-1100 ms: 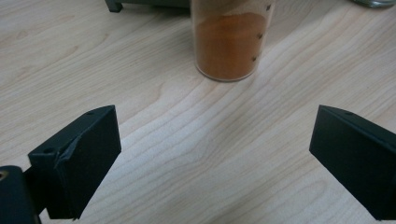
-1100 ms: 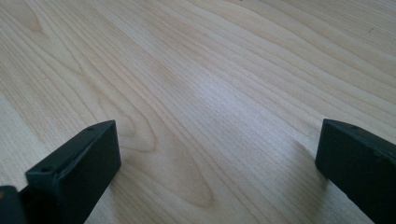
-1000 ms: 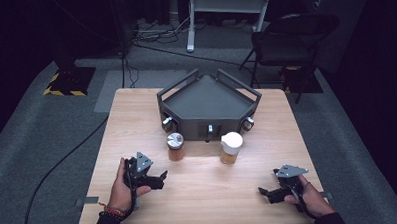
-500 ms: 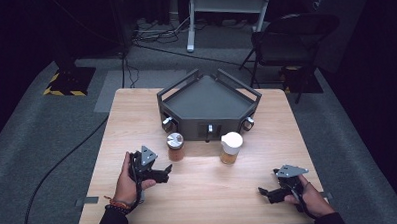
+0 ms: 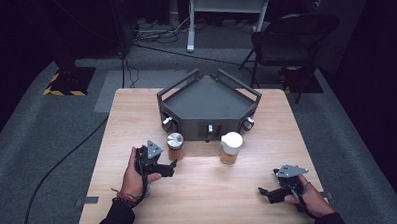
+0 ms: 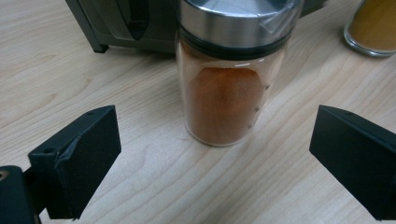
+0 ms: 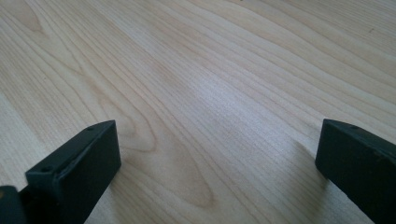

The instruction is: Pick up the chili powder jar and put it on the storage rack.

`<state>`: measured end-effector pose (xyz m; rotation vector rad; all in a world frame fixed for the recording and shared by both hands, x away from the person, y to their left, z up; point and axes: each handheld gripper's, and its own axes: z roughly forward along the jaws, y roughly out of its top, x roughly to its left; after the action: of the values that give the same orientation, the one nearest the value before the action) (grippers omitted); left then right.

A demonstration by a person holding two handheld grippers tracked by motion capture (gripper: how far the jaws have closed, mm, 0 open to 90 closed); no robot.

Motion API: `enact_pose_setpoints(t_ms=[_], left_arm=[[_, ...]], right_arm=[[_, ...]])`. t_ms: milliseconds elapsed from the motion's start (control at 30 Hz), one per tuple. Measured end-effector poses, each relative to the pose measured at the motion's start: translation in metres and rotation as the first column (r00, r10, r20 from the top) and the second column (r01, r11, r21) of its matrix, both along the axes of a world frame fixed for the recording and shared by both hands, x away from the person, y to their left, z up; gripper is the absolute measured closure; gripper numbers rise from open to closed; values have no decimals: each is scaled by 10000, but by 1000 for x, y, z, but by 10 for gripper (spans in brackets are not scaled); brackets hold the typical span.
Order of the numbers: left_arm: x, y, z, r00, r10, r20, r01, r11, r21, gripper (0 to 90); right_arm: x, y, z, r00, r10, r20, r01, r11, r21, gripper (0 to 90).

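Note:
A glass spice jar with a steel lid and orange-red powder stands in front of the dark grey rack. My left gripper sits just short of it, open; in the left gripper view the spice jar stands between and beyond the wide-apart jaws of my left gripper. A second jar with a white lid and yellow-orange powder stands to the right, and its base shows in the left gripper view. My right gripper rests open low over bare wood near the front right, nothing between the jaws of my right gripper.
A dark grey angular rack with knobs on its front stands at the table's back centre. The wooden table has bare wood between the grippers. A folding chair and cables lie on the floor behind.
My left gripper has moved forward and to the right, closing in on the steel-lidded jar. The right gripper has stayed where it was.

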<state>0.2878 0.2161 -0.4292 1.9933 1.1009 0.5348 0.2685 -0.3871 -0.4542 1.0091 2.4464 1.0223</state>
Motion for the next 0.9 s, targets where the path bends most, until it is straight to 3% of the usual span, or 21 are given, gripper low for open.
enact_pose_setpoints(t_ms=[733, 900], left_arm=[[40, -12, -12, 9987, -152, -497, 127, 9986, -508, 29], [45, -20, -17, 9985, 73, -537, -102, 9985, -538, 50]], right_arm=[[1, -1, 0, 10000, 70, 3, -70, 10000, -6, 0], [1, -1, 0, 10000, 74, 4, -74, 10000, -5, 0]])
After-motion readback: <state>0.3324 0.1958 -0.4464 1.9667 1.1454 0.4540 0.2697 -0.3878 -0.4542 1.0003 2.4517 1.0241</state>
